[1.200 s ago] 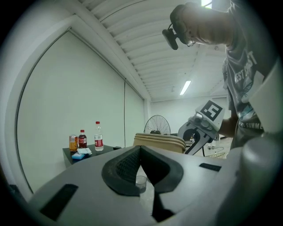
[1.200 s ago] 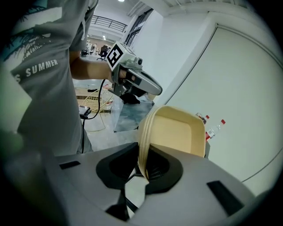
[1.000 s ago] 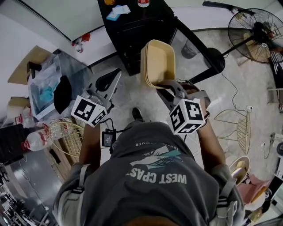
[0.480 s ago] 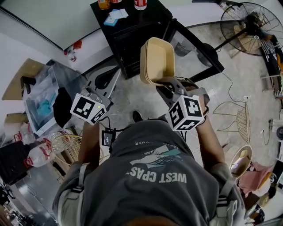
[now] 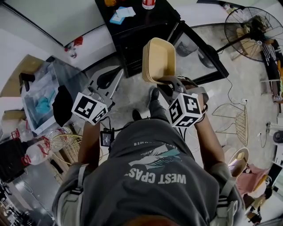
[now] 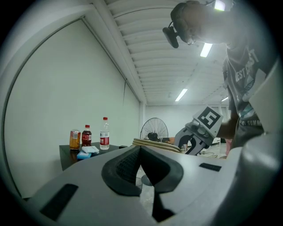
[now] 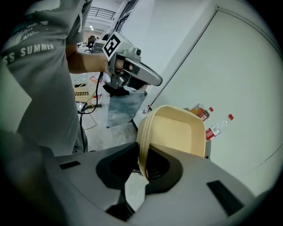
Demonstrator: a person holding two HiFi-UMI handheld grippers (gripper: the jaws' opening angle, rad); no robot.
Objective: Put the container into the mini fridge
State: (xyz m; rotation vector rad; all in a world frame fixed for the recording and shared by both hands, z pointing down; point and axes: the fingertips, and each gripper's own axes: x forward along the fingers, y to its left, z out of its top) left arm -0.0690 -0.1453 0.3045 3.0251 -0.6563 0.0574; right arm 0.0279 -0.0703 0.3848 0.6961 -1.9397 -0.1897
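A beige, shallow container (image 5: 159,58) hangs tilted on its side in front of me, and my right gripper (image 5: 170,84) is shut on its rim. In the right gripper view the container (image 7: 177,132) stands edge-on between the pads. The black mini fridge (image 5: 135,37) stands ahead on the floor, its glass door (image 5: 201,50) swung open to the right. My left gripper (image 5: 108,81) is held to the left of the container, shut and holding nothing. The left gripper view shows the container (image 6: 154,143) and the right gripper (image 6: 194,137) beyond its closed jaws.
Bottles (image 5: 148,3) and a blue packet (image 5: 120,15) sit on the fridge top. A standing fan (image 5: 254,28) is at the far right and wire racks (image 5: 239,121) lie on the floor. At the left are a clear plastic box (image 5: 46,90) and water bottles (image 5: 37,152).
The person has stepped a foot forward toward the fridge, and the shoe now shows under the container. The right gripper still holds the container and the left gripper has barely moved.
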